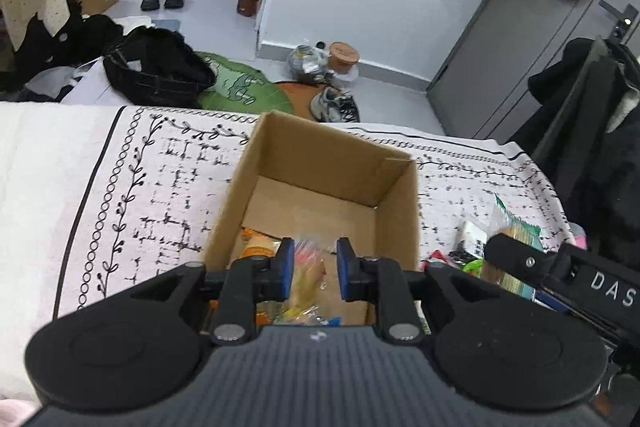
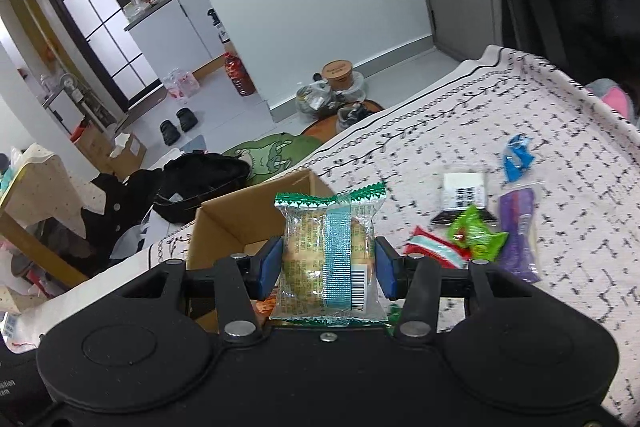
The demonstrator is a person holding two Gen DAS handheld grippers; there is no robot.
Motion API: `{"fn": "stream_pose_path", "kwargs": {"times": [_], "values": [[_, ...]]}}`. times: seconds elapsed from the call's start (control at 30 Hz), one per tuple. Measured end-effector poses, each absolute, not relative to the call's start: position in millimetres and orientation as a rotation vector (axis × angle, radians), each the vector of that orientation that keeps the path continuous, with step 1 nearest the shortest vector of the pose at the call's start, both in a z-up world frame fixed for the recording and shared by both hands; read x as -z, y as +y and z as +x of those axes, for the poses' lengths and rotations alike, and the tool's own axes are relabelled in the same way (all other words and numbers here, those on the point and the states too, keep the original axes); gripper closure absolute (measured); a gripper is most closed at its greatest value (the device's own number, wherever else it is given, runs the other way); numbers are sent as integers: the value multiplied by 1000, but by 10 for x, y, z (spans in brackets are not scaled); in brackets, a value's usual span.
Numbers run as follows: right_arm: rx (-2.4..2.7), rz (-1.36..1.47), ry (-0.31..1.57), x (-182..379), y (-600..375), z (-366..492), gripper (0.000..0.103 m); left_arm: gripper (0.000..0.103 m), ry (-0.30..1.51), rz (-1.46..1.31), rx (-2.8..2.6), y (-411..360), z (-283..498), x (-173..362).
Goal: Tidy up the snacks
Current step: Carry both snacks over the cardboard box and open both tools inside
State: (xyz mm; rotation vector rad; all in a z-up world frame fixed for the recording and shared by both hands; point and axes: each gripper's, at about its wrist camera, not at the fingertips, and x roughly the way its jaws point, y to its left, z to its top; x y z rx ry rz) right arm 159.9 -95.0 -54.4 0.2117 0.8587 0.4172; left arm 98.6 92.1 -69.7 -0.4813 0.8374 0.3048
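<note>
We see a plain brown cardboard box (image 1: pixel 320 171) with stiff, upright walls standing on a bed covered by a white woven blanket (image 1: pixel 120 187) printed with black vines, rings and dashes. Crinkly, glossy snack packets (image 1: pixel 260 247) lie in the box bottom, blurred in the left wrist view. Our left claw (image 1: pixel 314 271) tilts down over the box's near end, its blue pads (image 1: pixel 286 273) a small gap apart; we see no wrapper pressed between them, so it looks released. Our right claw (image 2: pixel 326 267) is clenched on a clear cellophane cake packet (image 2: pixel 326 259), squarish, with green zigzag edges, a pale blue centre stripe and a barcode, a pale round cake showing through; it hangs just right of the box. Beyond it on the blanket lie a green wrapper (image 2: pixel 476 237), a red-striped wrapper (image 2: pixel 434 247), a purple packet (image 2: pixel 518 231) and a twisted blue wrapper (image 2: pixel 518 155).
</note>
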Motion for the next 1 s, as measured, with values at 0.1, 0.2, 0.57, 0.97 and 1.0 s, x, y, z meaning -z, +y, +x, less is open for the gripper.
{"fn": "stream_pose_path", "kwargs": {"times": [0.1,0.2,0.57,0.97,1.0], "values": [[-436,213,866,569,-855,1613,56,83,842,-495,-318,976,966,722],[-450,217,875,597,-774,1636,56,76,841,-505,-327,1033,950,733],[-501,280,878,621,-708,1735,49,49,842,-500,-350,1129,921,745],[-436,280,882,683,-1195,1767,45,18,847,-482,-353,1028,959,741],[-427,278,884,687,-1255,1773,44,18,849,-480,-351,1013,965,738]]}}
